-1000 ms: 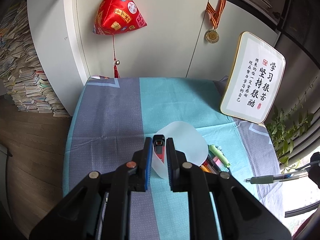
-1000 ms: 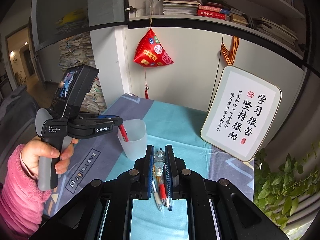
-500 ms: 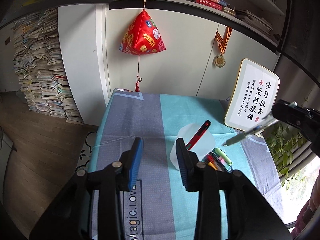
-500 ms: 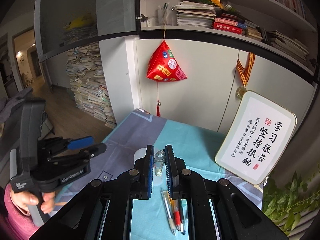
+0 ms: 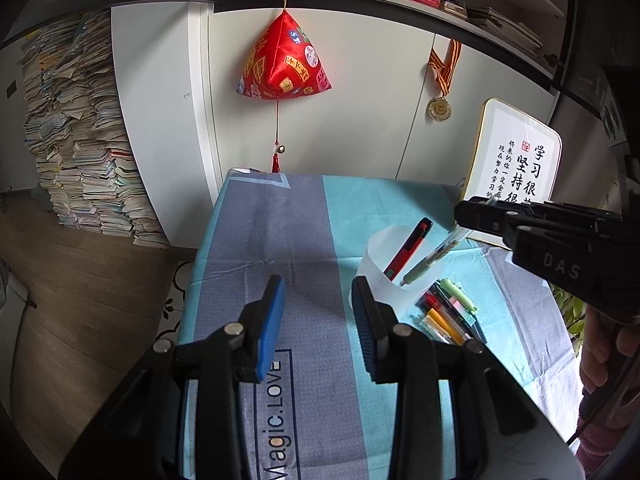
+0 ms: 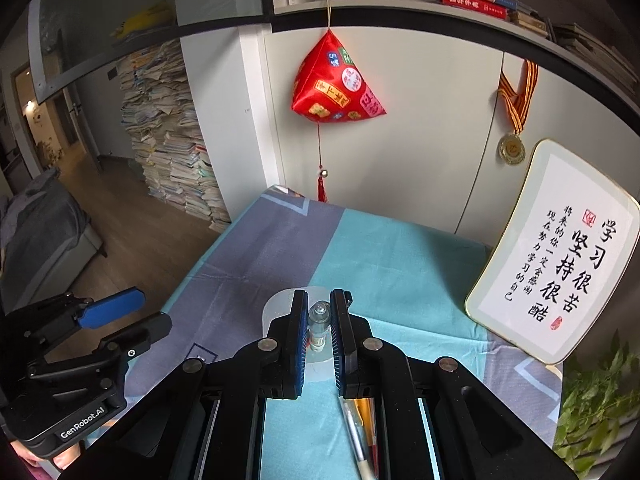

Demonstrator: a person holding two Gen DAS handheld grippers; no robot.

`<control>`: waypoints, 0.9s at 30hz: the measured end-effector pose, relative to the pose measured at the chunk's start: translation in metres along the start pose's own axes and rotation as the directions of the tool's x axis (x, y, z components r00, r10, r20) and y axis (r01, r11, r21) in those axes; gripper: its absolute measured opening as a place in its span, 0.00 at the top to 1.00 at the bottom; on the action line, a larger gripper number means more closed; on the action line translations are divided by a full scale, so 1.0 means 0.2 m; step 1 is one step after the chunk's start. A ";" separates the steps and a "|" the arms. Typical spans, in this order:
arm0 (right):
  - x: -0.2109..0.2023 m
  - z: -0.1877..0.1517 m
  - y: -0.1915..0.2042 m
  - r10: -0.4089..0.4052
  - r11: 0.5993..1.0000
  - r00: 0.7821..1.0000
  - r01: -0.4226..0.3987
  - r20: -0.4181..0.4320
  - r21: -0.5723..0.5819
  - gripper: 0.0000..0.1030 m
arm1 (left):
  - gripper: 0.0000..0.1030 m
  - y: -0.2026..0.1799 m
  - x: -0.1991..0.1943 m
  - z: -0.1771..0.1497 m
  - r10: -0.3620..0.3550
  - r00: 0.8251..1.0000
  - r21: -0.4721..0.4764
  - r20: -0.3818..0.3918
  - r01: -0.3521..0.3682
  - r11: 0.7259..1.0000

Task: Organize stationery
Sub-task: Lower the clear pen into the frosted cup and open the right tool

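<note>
A table under a grey and teal cloth fills the space ahead of both grippers, with a framed calligraphy board propped at its far right edge. On the cloth, just ahead and to the right of the left gripper, stands a translucent plastic cup; its near wall sits right beside that gripper's right finger. The left gripper's blue pads stand apart with only bare cloth between them, so it holds nothing.

A red pen already leans inside the cup, its cap end poking above the rim. The right gripper is clamped narrow on a pale green gel pen, gripping it by its upper end, and reaches in from the right in the left wrist view. The pen slants down with its tip over the cup mouth, at or just inside the rim; whether it touches the wall cannot be told.

Beyond the cup, to the right of the left gripper, a loose bunch of pens and highlighters lies flat on the teal stripe.

By this evidence the sorting looks early: one pen is in, a second is about to go in, and most of the bunch is left to move.
</note>
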State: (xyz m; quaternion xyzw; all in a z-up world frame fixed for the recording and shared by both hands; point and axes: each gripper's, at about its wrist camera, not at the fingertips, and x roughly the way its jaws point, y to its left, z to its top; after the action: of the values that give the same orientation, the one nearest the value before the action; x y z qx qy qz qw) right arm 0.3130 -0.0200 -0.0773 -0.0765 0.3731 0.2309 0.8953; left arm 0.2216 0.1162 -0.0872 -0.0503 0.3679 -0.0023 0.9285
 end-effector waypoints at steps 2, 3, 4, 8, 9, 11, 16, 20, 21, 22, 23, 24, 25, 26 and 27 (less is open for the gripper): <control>0.05 -0.01 -0.03 0.011 1.000 1.000 -0.010 -0.022 0.023 0.89 | 0.69 0.00 0.02 -0.01 -0.002 1.000 0.001 -0.010 0.002 1.000; 0.06 -0.01 -0.05 0.014 0.999 0.999 -0.013 -0.030 0.033 0.89 | 0.69 0.00 0.03 -0.01 -0.003 1.000 0.002 -0.015 0.003 1.000; 0.08 -0.01 -0.06 0.015 0.999 0.999 -0.013 -0.036 0.042 0.89 | 0.69 0.00 0.04 -0.01 -0.002 1.000 0.003 -0.019 0.002 1.000; 0.12 -0.02 -0.10 0.033 0.997 0.998 -0.029 -0.056 0.068 0.89 | 0.69 0.00 0.06 -0.02 -0.001 1.000 0.001 -0.031 0.001 1.000; 0.12 -0.02 -0.10 0.043 0.996 0.998 -0.038 -0.056 0.078 0.89 | 0.69 0.00 0.07 -0.02 -0.001 0.999 0.001 -0.034 0.001 1.000; 0.13 -0.03 -0.11 0.047 0.995 0.997 -0.041 -0.062 0.087 0.89 | 0.69 0.00 0.07 -0.02 -0.003 0.999 0.003 -0.039 0.004 1.000; 0.06 -0.06 -0.12 0.052 0.994 0.997 -0.046 -0.060 0.102 0.89 | 0.69 -0.03 0.07 -0.05 -0.010 0.998 0.006 -0.055 0.011 1.000; -0.11 -0.13 -0.13 0.017 0.997 1.000 -0.016 -0.010 0.071 0.88 | 0.69 -0.07 0.07 -0.08 -0.022 0.997 0.009 -0.067 0.023 1.000; -0.15 -0.16 -0.14 0.015 0.998 1.000 -0.014 0.000 0.062 0.88 | 0.69 -0.08 0.07 -0.09 -0.030 0.997 0.011 -0.071 0.031 0.999; -0.19 -0.19 -0.14 0.015 0.999 1.000 -0.015 0.002 0.047 0.88 | 0.69 -0.10 0.07 -0.10 -0.038 0.996 0.016 -0.077 0.039 0.999; -0.21 -0.22 -0.15 0.011 0.999 1.000 -0.011 -0.004 0.030 0.88 | 0.69 -0.13 0.08 -0.11 -0.045 0.995 0.021 -0.084 0.047 0.999; -0.22 -0.26 -0.16 0.000 1.000 1.000 0.001 -0.015 0.017 0.88 | 0.69 -0.15 0.08 -0.12 -0.052 0.994 0.024 -0.093 0.055 0.998; -0.21 -0.31 -0.17 -0.015 1.000 0.999 0.015 -0.035 0.008 0.88 | 0.69 -0.17 0.09 -0.14 -0.059 0.993 0.025 -0.103 0.061 0.998; -0.19 -0.35 -0.18 -0.025 1.000 0.998 0.026 -0.063 0.002 0.88 | 0.69 -0.19 0.11 -0.15 -0.064 0.991 0.025 -0.114 0.067 0.997; -0.15 -0.40 -0.20 -0.028 1.000 0.995 0.029 -0.096 0.003 0.88 | 0.69 -0.20 0.12 -0.17 -0.068 0.990 0.024 -0.124 0.072 0.997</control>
State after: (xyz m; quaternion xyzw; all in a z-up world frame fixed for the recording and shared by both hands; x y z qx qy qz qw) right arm 0.2619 -0.0918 -0.1145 -0.0906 0.4149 0.2133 0.8798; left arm 0.2177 0.0721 -0.1236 -0.0499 0.4223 -0.0431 0.9040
